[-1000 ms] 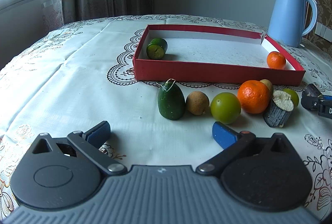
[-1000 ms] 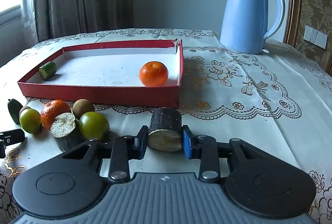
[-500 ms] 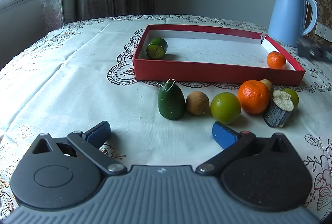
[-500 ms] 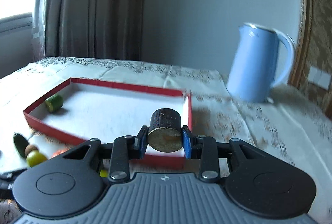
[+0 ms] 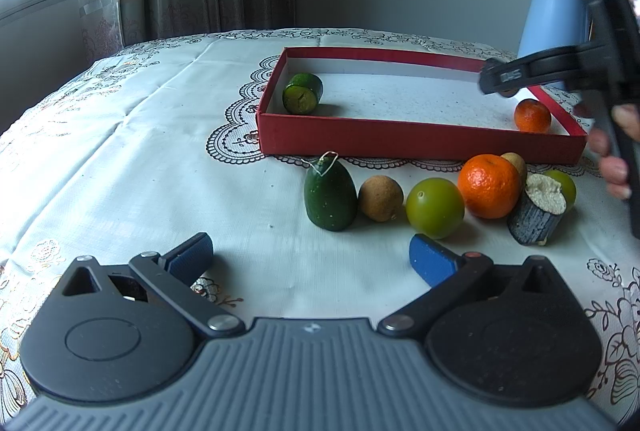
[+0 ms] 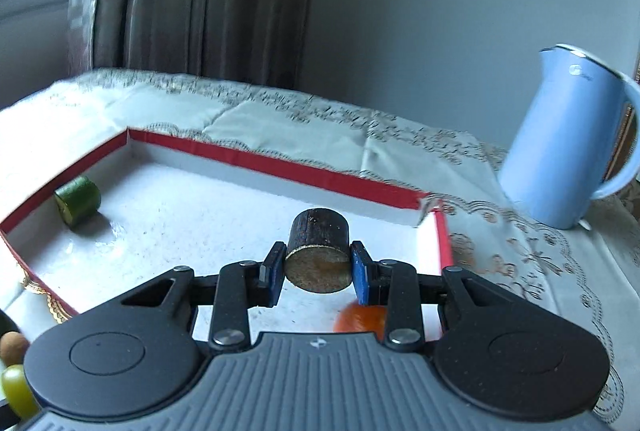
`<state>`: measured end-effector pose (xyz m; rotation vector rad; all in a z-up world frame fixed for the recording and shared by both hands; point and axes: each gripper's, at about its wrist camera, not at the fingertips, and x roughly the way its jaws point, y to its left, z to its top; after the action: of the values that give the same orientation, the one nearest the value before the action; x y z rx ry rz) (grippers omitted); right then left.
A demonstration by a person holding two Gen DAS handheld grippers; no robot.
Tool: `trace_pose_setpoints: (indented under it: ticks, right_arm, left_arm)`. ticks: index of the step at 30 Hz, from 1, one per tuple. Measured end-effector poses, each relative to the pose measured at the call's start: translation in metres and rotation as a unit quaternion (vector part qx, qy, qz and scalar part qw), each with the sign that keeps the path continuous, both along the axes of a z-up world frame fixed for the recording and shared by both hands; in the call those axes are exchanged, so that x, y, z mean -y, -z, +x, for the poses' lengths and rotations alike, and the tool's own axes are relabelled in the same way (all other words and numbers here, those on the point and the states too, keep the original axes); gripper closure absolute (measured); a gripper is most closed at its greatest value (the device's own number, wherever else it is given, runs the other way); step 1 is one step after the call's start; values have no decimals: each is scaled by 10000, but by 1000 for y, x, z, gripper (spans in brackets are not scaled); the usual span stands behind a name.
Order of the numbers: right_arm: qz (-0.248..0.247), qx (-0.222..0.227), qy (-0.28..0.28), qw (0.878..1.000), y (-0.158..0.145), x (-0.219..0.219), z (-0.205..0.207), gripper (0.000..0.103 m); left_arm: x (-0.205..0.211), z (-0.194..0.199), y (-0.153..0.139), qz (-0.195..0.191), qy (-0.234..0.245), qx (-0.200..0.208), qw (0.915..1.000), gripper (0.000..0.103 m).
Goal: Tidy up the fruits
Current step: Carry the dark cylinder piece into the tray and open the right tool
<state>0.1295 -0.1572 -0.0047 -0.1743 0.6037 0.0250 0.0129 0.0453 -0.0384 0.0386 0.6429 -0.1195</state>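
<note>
Carrying: right gripper (image 6: 316,267) fingers clamped on dark stub-cut piece (image 6: 318,255), held over red tray (image 6: 280,167), near its right end
Left gripper (image 5: 310,255): fingers wide apart, nothing between, low over desk (image 5: 140,171)
Handling: piece looks stiff, light, bark-like and grippy; hold across the curved sides as now
Tray: green cut piece (image 6: 78,199), tangerine (image 5: 532,116)
Writing: kettle (image 5: 554,19) reads "Midea"

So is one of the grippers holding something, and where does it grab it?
The right gripper holds a dark brown cut cylinder piece, squeezed by its round sides, above the red box. The left gripper is open, holding nothing.
</note>
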Motion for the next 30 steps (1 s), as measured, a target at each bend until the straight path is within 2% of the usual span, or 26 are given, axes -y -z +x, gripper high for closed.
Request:
trace_pose_setpoints:
  ticks: [7,13,15,18,20,21,25,30]
  right_arm:
    - [-87,-313,61,9995,18,-4,17,70]
    - [-132,-262,91,9995,19,-4,16,70]
    - [-205,-238,93,9995,19,-6,15,64]
    - [-229,-73,124,9996,13,-5,7,47]
    - [-187,135,236,9995,3,0,-7,28]
    - [-124,230,244,9994,-2,4,-17,24]
    - [-27,412,330,9986,-12,24,-63,20]
    - [256,328,590,9974,3,56,-107,20]
  left_arm:
    - [0,0,0,0,0,1,10000,0]
    - [0,0,0,0,0,2,10000,0]
    - [0,0,0,0,0,2,10000,0]
    - [0,0,0,0,1,2,10000,0]
    - [0,0,0,0,1,2,10000,0]
    - [0,0,0,0,1,2,10000,0]
    - [0,0,0,1,1,2,10000,0]
    - [0,0,0,1,1,3,10000,0]
